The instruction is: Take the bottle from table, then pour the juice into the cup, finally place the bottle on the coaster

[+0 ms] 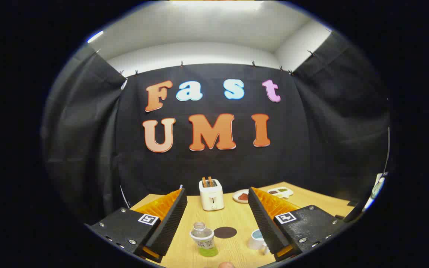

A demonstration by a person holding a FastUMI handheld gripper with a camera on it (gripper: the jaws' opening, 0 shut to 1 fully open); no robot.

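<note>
Right up close, the gripper hangs above the bench with its fingers spread wide apart, gripping nothing. Down between them stands the bottle, upright, cap off, with a bit of green juice at the bottom and a pale label round the middle. It's closer to the left finger and touches neither one. Just past the bottle lies the coaster, a dark round disc flat on the wood. Over by the right finger is the cup, white with a bluish inside, partly hidden behind that finger. Further out, beyond the fingertips, there's a white toaster with two slices sticking up. To its right is a small plate with something reddish on it, then a white tray of dark bits.
</note>
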